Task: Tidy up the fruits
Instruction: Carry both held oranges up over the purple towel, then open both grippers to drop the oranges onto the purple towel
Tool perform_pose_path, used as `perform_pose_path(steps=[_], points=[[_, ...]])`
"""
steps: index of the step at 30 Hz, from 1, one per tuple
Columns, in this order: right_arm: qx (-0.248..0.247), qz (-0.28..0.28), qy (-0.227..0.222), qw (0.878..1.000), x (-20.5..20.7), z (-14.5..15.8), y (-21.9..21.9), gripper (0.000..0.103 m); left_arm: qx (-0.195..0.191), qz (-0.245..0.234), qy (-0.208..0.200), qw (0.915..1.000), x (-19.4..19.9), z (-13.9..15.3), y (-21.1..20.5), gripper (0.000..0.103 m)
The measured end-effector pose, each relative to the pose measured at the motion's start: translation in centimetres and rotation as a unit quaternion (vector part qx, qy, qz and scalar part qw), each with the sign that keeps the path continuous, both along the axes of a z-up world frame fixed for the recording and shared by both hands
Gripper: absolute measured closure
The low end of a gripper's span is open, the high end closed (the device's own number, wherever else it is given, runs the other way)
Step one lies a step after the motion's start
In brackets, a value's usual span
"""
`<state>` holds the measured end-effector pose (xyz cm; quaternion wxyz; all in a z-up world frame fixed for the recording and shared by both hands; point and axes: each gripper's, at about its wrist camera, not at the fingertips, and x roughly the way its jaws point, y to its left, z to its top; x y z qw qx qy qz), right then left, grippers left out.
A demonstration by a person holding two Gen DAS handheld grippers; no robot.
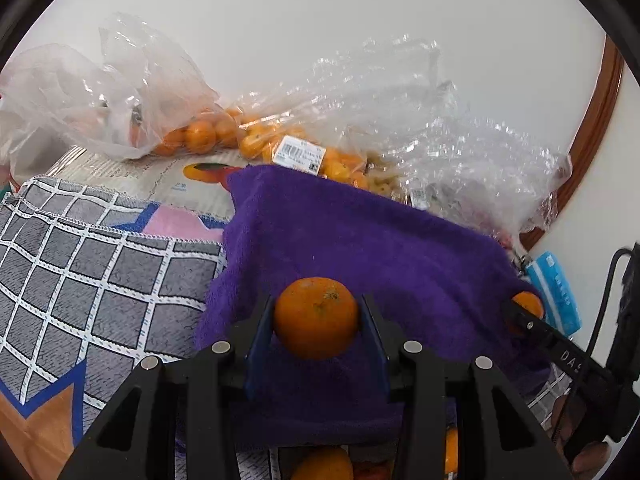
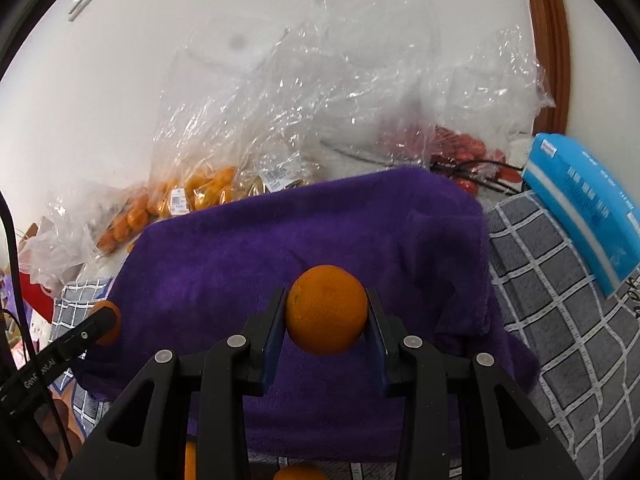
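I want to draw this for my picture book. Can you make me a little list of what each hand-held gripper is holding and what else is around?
left hand-held gripper: shut on an orange
right hand-held gripper: shut on another orange
under both: purple towel
beneath towel: grey checked cloth
behind towel: clear bags of small oranges
far right: red fruit in a clear bag, blue pack
backdrop: white wall
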<state>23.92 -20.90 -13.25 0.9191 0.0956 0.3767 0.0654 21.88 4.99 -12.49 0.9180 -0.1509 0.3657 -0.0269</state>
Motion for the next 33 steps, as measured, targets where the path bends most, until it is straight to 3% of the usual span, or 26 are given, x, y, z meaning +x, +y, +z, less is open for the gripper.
perform_pose_path(steps=[21, 22, 25, 29, 33], points=[[-0.032, 0.021, 0.008, 0.999, 0.1, -2.0, 1.9, 0.065, 0.028, -0.012, 0.007, 0.9995, 0.2, -1.0, -1.1, 0.062], [-0.032, 0.021, 0.004, 0.999, 0.0, -1.9, 2.0, 0.064, 0.030, -0.013, 0.007, 0.9994, 0.2, -1.0, -1.2, 0.062], [-0.026, 0.023, -0.006, 0.999, -0.4, -1.6, 1.9, 0.048, 0.030, -0.015, 0.000, 0.9994, 0.0, -0.8, -1.3, 0.058], [-0.042, 0.025, -0.010, 0.999, -0.6, -1.3, 2.1, 0.040, 0.026, -0.022, -0.006, 0.9994, -0.2, -0.5, -1.4, 0.052], [-0.069, 0.014, -0.011, 0.997, -0.8, -1.4, 2.4, 0.040, 0.031, -0.016, -0.016, 0.9993, -0.5, -0.3, -1.5, 0.048]])
